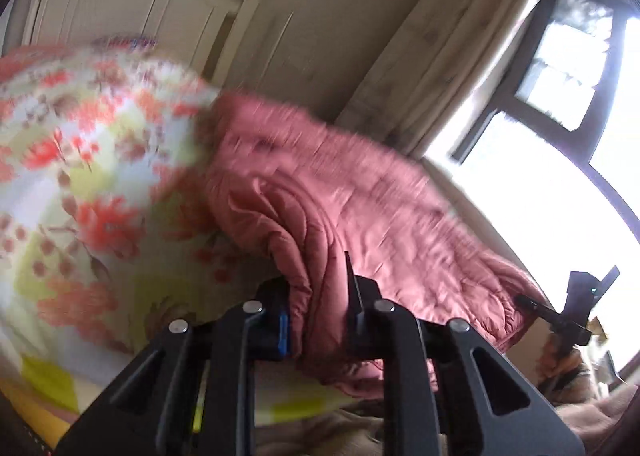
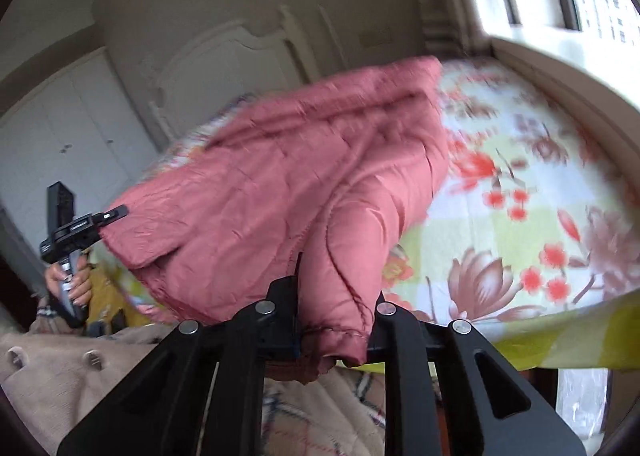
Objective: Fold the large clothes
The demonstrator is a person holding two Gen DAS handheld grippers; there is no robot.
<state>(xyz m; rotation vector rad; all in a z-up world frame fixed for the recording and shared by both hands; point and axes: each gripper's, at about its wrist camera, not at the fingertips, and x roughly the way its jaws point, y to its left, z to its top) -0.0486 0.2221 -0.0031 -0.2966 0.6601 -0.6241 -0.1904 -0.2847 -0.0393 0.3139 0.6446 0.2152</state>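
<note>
The left gripper [image 1: 320, 296] is clamped on a bunched fold of the pink quilted jacket [image 1: 320, 192]; the right gripper [image 2: 334, 296] pinches another fold of it. The jacket hangs lifted over the near edge of the bed's floral sheet [image 2: 520, 176], hiding its middle. Motion blur smears the pattern; the 2 grippers sit well apart.

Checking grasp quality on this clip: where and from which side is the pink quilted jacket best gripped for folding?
At its stitched edges, from the near bedside. The pink quilted jacket hangs toward the person; left hand-held gripper and right hand-held gripper each pinch a bunched edge above the floral bedsheet.
</note>
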